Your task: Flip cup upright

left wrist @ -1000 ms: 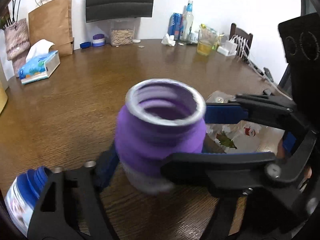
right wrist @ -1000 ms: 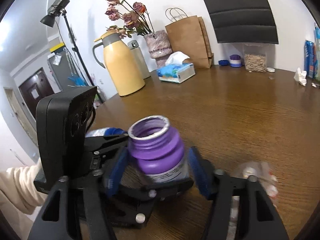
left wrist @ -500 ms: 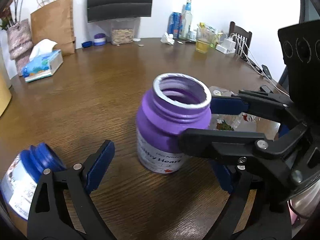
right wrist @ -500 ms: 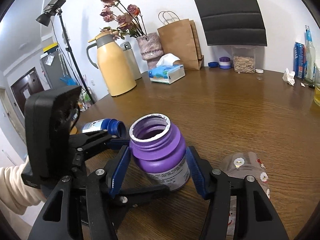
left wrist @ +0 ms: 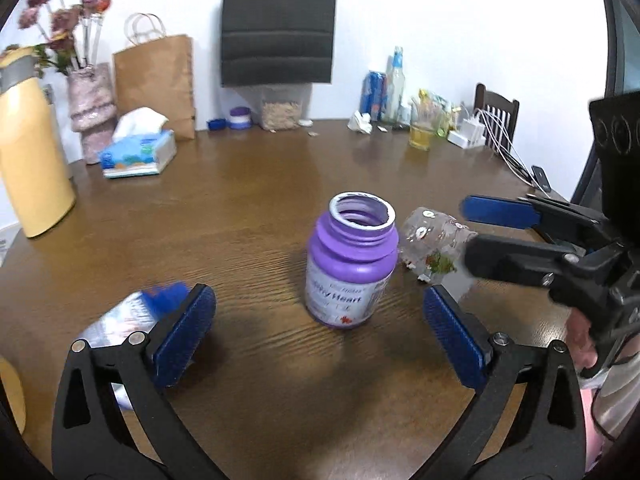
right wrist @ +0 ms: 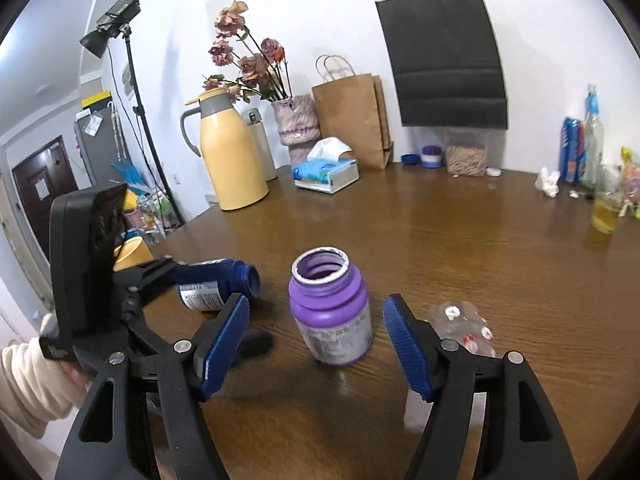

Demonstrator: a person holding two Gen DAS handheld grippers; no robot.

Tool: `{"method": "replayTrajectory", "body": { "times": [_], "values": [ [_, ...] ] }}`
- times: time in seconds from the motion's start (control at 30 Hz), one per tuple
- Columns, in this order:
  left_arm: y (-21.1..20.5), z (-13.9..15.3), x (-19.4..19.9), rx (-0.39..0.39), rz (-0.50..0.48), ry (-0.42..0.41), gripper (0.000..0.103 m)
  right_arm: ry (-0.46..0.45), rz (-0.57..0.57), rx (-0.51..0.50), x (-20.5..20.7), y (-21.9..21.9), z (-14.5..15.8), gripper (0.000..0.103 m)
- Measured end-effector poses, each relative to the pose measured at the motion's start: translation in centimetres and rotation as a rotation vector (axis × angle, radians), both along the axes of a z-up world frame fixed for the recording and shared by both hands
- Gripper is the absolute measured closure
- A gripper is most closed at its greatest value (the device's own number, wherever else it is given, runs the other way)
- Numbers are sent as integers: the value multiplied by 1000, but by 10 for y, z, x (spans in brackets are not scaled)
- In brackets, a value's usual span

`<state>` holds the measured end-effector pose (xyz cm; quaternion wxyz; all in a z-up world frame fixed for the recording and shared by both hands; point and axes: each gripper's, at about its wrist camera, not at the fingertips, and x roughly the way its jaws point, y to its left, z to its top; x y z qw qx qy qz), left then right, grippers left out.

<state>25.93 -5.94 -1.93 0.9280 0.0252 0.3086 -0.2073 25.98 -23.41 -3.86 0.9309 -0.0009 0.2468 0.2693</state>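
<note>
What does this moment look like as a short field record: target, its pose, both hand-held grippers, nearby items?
target: purple jar
pose: upright on the wooden table, mouth open, no lid on it
left hand-held gripper: open, pads on either side of the jar, not touching
right hand-held gripper: open, pads apart from the jar
nearby: blue bottle lying on its side; clear printed cup lying on its side
task state: purple jar stands upright, released
</note>
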Motion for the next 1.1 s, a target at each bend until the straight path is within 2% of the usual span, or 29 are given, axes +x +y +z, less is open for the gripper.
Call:
{"method": "replayTrajectory", "body": {
  "times": [0.2,0.3,0.47,0.57,0.7,0.77,0.87,0.97,1.1],
  "values": [
    [31,14,-35,-13,99,-65,0,-17,-152,-96,-35,-16,4,24],
    [43,17,-55,-27,179,-86,0,-25,-198,-103,-50,-20,6,24],
    [52,34,-114,-36,229,-154,0,2,-250,-87,-79,-25,12,24],
    [52,41,-154,-2,282,-220,0,-20,-252,-78,-109,-26,10,23],
    [46,38,-197,-19,384,-259,0,-86,-308,-152,-149,-17,-2,23],
    [39,35,-213,-25,387,-275,0,-140,-307,-137,-175,-13,-5,23],
    [24,38,-234,20,373,-359,0,-172,-278,-72,-204,-6,-11,23],
    [20,45,-247,25,369,-449,0,-181,-241,-67,-213,8,-15,23],
    [21,47,-253,14,373,-476,0,-236,-231,-80,-221,20,-10,23]
  ]
}}
